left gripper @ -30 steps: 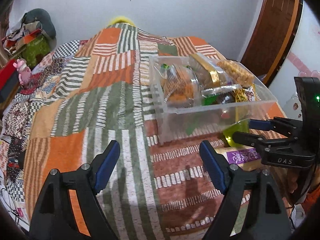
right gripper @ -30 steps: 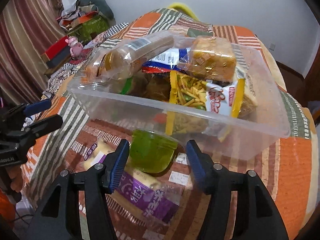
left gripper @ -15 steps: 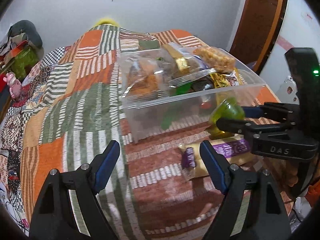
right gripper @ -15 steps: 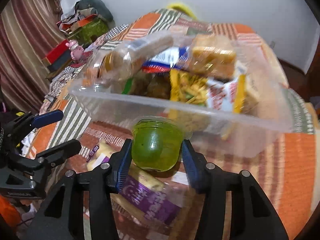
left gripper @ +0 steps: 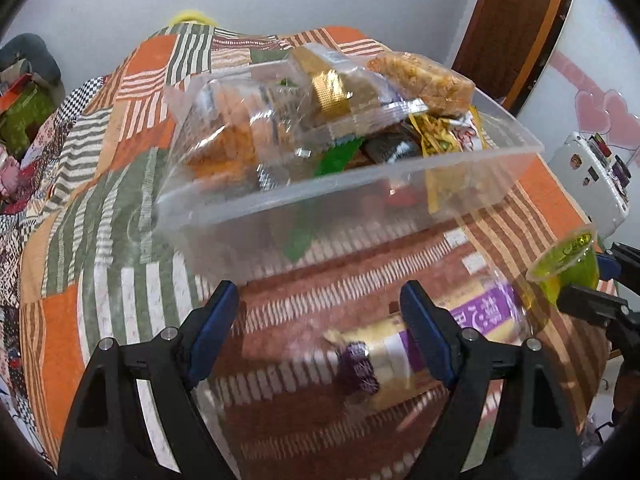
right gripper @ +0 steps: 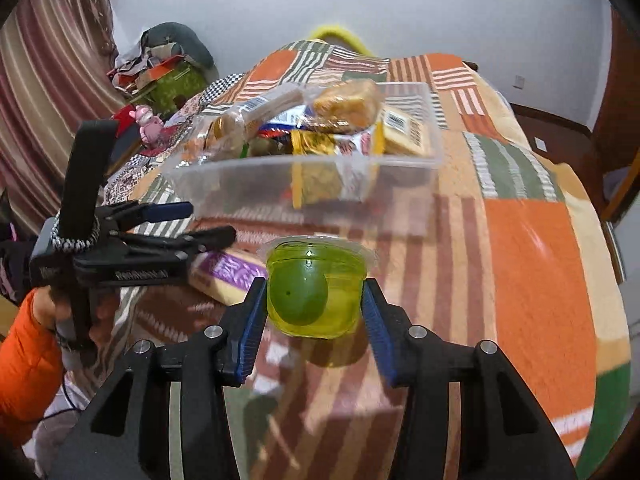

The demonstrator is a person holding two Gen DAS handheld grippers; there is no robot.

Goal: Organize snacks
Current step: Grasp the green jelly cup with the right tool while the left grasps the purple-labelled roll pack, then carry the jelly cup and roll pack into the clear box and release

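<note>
A clear plastic bin [left gripper: 360, 184] [right gripper: 304, 160] full of snack packets sits on the patchwork bedspread. My right gripper [right gripper: 314, 286] [left gripper: 580, 278] holds a green jelly cup [right gripper: 316, 292] [left gripper: 568, 268] clear of the bedspread, in front of the bin. Its jaws are still closing, with both blue pads pressed on the cup's sides. My left gripper [left gripper: 320, 296] [right gripper: 212, 222] is open and holds nothing. It hovers over a purple-labelled snack packet [left gripper: 480, 312] [right gripper: 232, 270] lying flat near the bin's front wall.
A person's orange sleeve [right gripper: 24, 352] holds the left gripper's handle. A pile of clothes and boxes [right gripper: 168, 64] and a pink toy [right gripper: 148, 120] lie beyond the bed's left side. A wooden door [left gripper: 512, 20] and a white case [left gripper: 592, 176] stand to the right.
The right gripper closed on the green cup, lifted it off the bedspread and drew it back from the bin. The left gripper moved right and lower, over the purple packet.
</note>
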